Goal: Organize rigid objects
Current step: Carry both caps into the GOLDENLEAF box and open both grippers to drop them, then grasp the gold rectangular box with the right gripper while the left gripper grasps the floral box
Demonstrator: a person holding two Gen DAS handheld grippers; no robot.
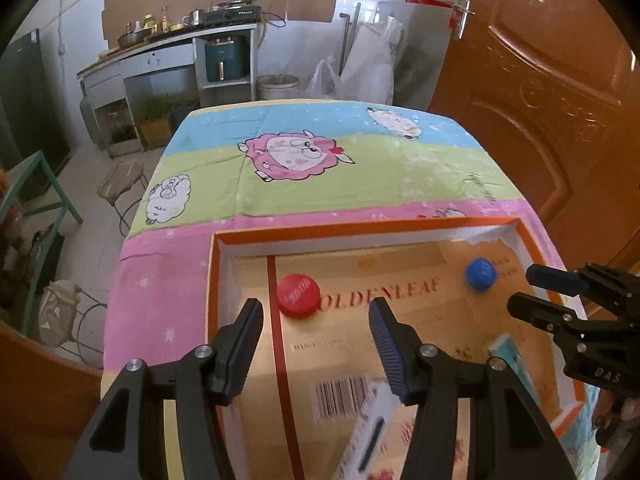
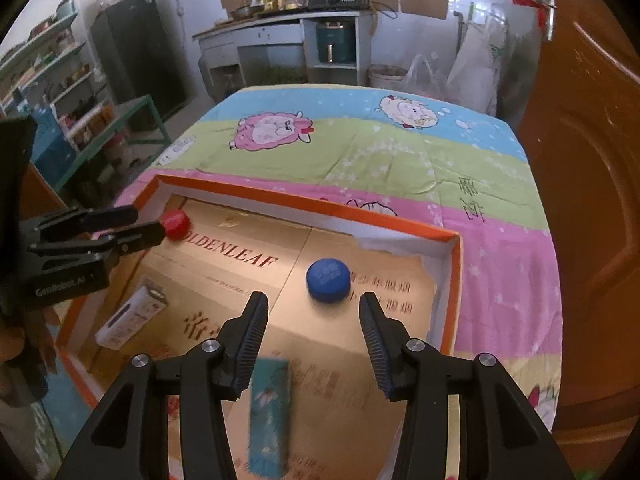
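Note:
An orange-rimmed cardboard box [image 1: 360, 229] [image 2: 304, 200] lies on the table. Inside it are a red bottle cap [image 1: 298, 294] [image 2: 175, 224], a blue bottle cap [image 1: 481, 274] [image 2: 328, 280], a white rectangular box [image 2: 132, 318] [image 1: 368, 436] and a teal rectangular box [image 2: 269, 412] [image 1: 510, 354]. My left gripper [image 1: 316, 310] is open and empty over the box, just behind the red cap. My right gripper [image 2: 314, 304] is open and empty, just behind the blue cap and above the teal box. Each gripper shows in the other's view, the right [image 1: 528, 288] and the left [image 2: 148, 224].
The table carries a striped cartoon-sheep cloth [image 1: 320, 160] [image 2: 360, 148]. A brown wooden door [image 1: 540, 100] stands close on the right. A stool [image 1: 120, 184] and green shelf frame [image 1: 44, 184] stand left of the table. A kitchen counter [image 1: 168, 48] is at the back.

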